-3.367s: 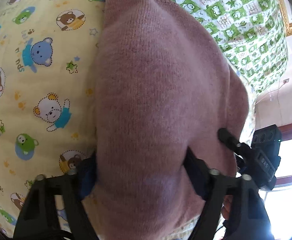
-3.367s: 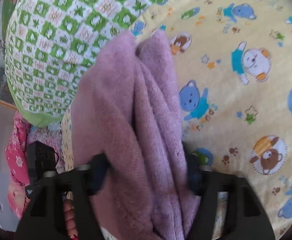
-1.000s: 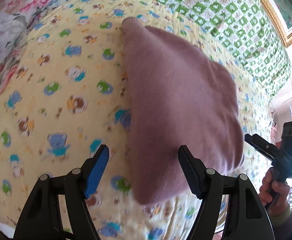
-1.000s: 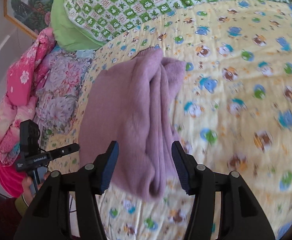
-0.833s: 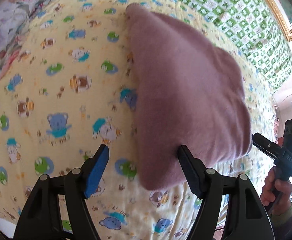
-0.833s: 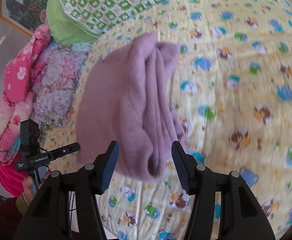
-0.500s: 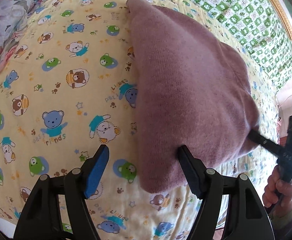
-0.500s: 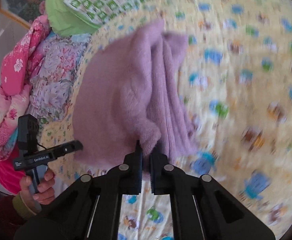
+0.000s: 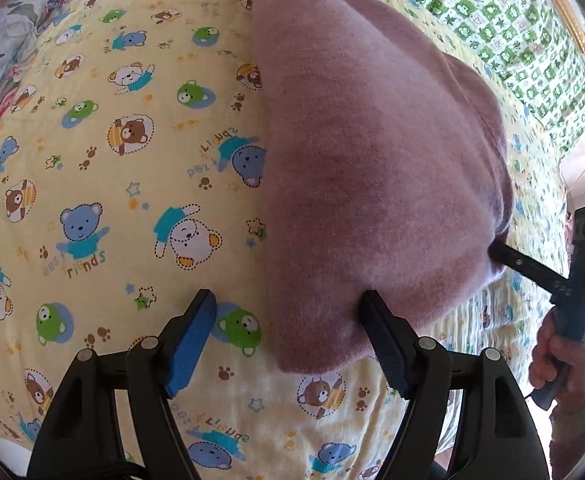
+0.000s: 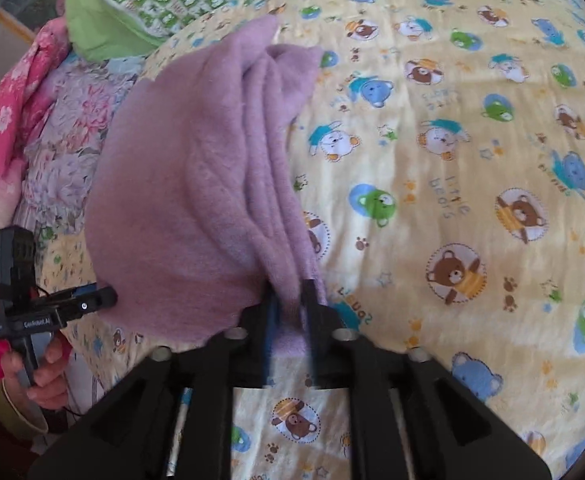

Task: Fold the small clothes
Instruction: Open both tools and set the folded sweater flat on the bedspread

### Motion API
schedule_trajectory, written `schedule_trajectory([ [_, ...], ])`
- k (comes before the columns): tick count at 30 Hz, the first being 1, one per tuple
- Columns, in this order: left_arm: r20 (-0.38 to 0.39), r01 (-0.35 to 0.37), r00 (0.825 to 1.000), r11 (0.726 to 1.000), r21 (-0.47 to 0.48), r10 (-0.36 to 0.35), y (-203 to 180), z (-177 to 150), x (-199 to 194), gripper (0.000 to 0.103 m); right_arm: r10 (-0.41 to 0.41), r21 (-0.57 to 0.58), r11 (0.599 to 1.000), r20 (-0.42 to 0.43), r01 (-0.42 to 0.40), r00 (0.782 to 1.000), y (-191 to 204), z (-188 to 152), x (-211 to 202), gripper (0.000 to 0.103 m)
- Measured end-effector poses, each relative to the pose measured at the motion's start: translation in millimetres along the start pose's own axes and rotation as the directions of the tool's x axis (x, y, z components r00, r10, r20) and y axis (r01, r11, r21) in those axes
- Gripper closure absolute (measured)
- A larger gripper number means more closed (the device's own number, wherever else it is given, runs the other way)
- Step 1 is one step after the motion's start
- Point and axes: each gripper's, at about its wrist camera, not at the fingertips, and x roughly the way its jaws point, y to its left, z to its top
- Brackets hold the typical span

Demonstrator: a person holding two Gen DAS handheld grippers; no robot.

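Observation:
A folded mauve knit sweater (image 9: 372, 160) lies on the yellow bear-print sheet (image 9: 112, 160). My left gripper (image 9: 288, 336) hovers at the sweater's near corner. Its jaws are wide and opening, the corner lies between them, and the right finger (image 9: 384, 340) touches the cloth edge. In the right wrist view the sweater (image 10: 180, 184) shows its stacked layers. My right gripper (image 10: 288, 304) is at their near end, its narrow jaws opening with a fold of cloth between them. Each view shows the other gripper at the sweater's edge: the right gripper (image 9: 504, 256) and the left gripper (image 10: 100, 296).
A green checked quilt (image 9: 512, 20) lies beyond the sweater, with pink floral bedding (image 10: 32, 120) piled beside it. A person's hand (image 9: 552, 360) holds the right gripper's handle at the bed's edge. Bare sheet (image 10: 472, 160) stretches to the right of the sweater.
Both grippers let go of the sweater earlier, then sank closer to it. The right jaws went from wide apart to nearly shut at the near corner and have now parted a little.

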Motion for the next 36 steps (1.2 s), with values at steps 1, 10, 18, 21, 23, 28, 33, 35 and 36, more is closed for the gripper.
schedule_trajectory([
  [1,0.000,0.001,1.000,1.000,-0.003,-0.001,0.4,0.6,-0.3,0.027,-0.019,-0.004,1.000,0.026,0.019,0.999,3.4,2.8,-10.2,0.072],
  [10,-0.006,-0.002,1.000,1.000,-0.019,0.002,-0.2,-0.6,1.3,0.027,0.093,-0.144,0.986,0.088,-0.080,0.992,67.2,64.0,-6.5,0.072],
  [18,-0.012,-0.042,0.999,0.999,0.023,0.042,-18.6,0.8,8.1,0.025,-0.015,0.077,0.997,0.033,0.012,0.999,0.7,101.3,42.6,0.041],
  [21,0.015,-0.053,0.999,0.998,0.043,0.052,-29.0,1.9,-0.5,0.026,-0.007,0.026,1.000,0.111,0.004,0.994,15.8,91.6,10.5,0.041],
  [23,0.030,-0.051,0.998,0.997,0.057,0.050,-34.2,1.8,-7.4,0.026,0.005,-0.001,1.000,0.145,-0.005,0.989,28.1,83.0,-5.4,0.041],
  [28,0.093,-0.077,0.993,0.992,0.099,0.068,-47.3,-2.0,-29.9,0.026,0.043,-0.049,0.998,0.196,-0.034,0.980,44.9,54.4,-36.5,0.041],
  [33,0.147,-0.088,0.987,0.990,0.112,0.071,-48.4,-6.0,-51.3,0.026,0.056,-0.093,0.995,0.199,-0.038,0.978,61.4,21.6,-46.2,0.041],
  [35,0.168,-0.106,0.982,0.988,0.110,0.087,-45.9,-8.2,-57.7,0.026,0.052,-0.115,0.993,0.198,-0.030,0.979,68.9,10.1,-46.5,0.041],
  [36,0.182,-0.118,0.978,0.988,0.104,0.097,-44.5,-10.5,-60.7,0.026,0.054,-0.126,0.992,0.199,-0.029,0.978,72.3,3.2,-47.2,0.041],
])
